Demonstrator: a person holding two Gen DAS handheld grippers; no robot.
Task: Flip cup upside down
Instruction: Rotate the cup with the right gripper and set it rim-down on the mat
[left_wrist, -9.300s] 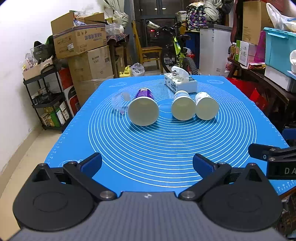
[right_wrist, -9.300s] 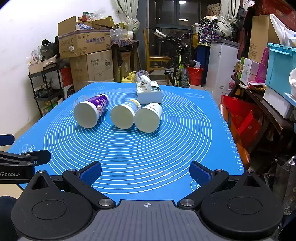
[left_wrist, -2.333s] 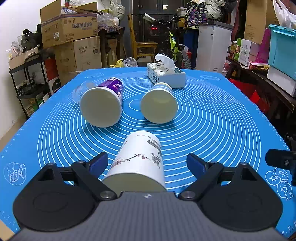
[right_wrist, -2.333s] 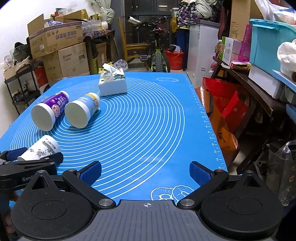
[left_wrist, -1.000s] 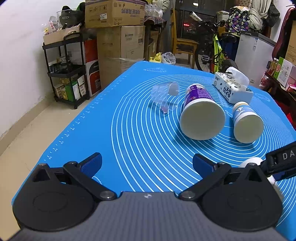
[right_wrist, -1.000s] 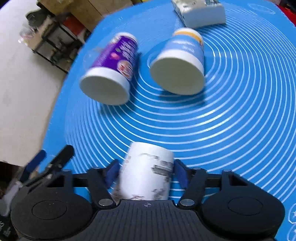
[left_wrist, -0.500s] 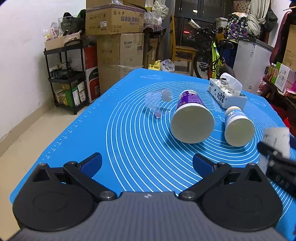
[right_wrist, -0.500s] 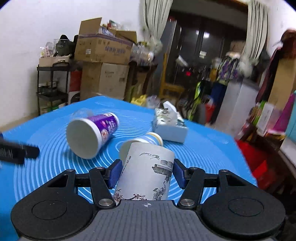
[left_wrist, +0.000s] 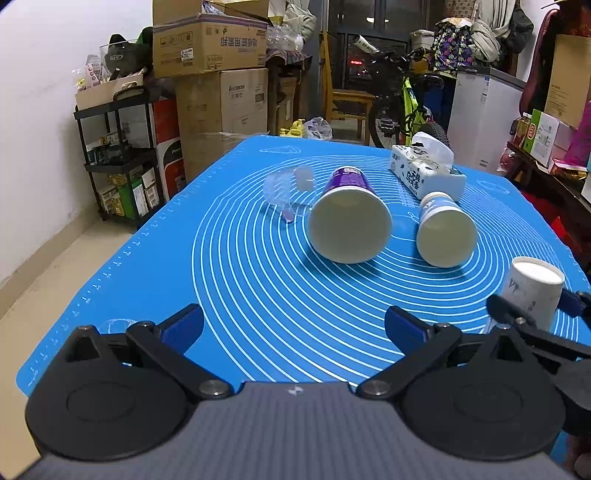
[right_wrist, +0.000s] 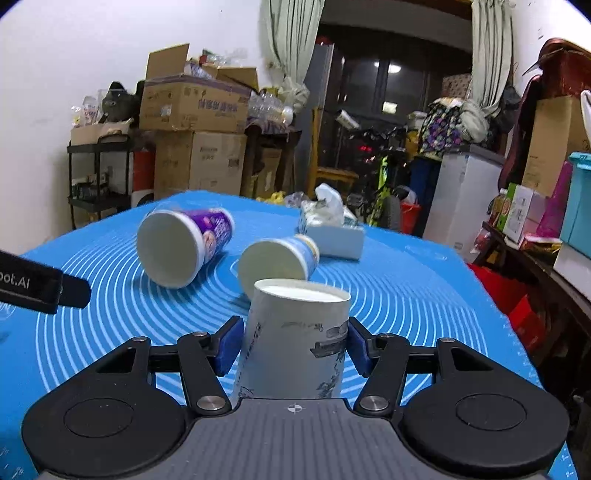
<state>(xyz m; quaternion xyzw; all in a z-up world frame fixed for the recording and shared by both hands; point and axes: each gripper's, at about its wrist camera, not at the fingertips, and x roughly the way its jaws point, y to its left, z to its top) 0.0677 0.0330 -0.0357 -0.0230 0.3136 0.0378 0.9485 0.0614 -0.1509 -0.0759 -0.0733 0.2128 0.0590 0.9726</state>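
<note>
My right gripper is shut on a white paper cup with an ink print, held with its flat base up and its mouth down near the blue mat. The same cup shows at the right edge of the left wrist view, between the right gripper's fingers. My left gripper is open and empty above the mat's near edge. A purple cup and a blue-and-white cup lie on their sides mid-mat.
A tissue box stands at the back of the mat. A clear plastic cup lies left of the purple cup. Stacked cartons, a black shelf and a bicycle stand beyond the table.
The right gripper has turned the printed cup from pointing forward to base-up and brought it down toward the mat. The left gripper has barely moved.
</note>
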